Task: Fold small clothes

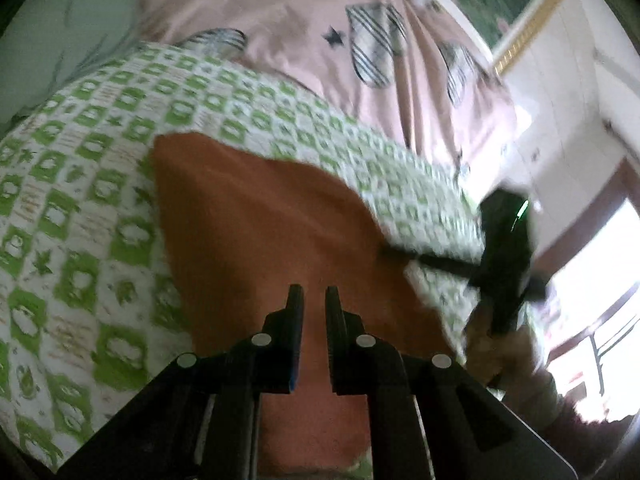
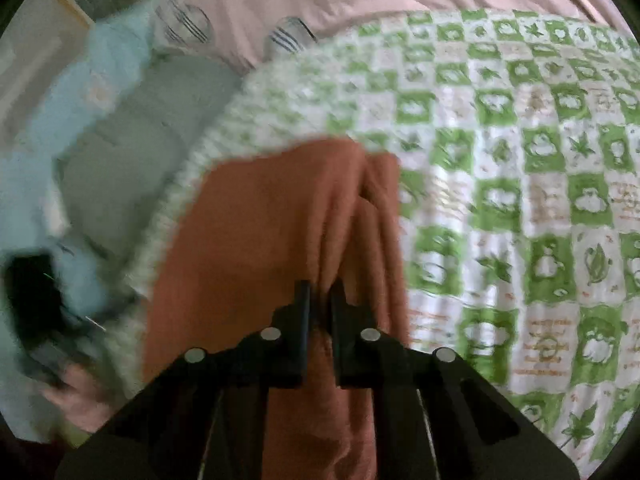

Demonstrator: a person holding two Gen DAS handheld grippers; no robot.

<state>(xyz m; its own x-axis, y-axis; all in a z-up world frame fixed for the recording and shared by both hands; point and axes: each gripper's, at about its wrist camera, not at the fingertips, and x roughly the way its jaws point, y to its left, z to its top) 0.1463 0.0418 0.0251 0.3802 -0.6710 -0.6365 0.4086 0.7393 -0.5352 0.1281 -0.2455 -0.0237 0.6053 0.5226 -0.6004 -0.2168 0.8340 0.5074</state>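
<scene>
Left wrist view
Left gripper point(image 1: 315, 294): the two black fingers stand slightly apart with a narrow gap between them. Orange fabric shows through the gap, but I cannot tell if the tips pinch it or only hover over it.
Orange cloth point(image 1: 256, 216): it lies spread on the green and white checked blanket point(image 1: 80, 208) and runs from the middle of the picture down under the fingers.
Right gripper point(image 1: 506, 264): a blurred black shape at the right, near the right edge of the cloth; its jaws are not readable here.
Pink sheet point(image 1: 304, 20): it lies behind the blanket and has striped shapes and a small black star.
Framed picture point(image 1: 520, 8): it hangs on the wall at the upper right.

Right wrist view
Right gripper point(image 2: 319, 290): the jaws are pressed onto a bunched fold of the orange cloth point(image 2: 260, 220), which gathers into vertical pleats just in front of the tips.
Checked blanket point(image 2: 520, 168): it lies under the cloth and fills the right side.
Left gripper point(image 2: 32, 296): a dark blurred body at the lower left, with a hand point(image 2: 80, 396) below it.
Pale blue fabric point(image 2: 100, 76): it lies at the left, beside the blanket edge.
</scene>
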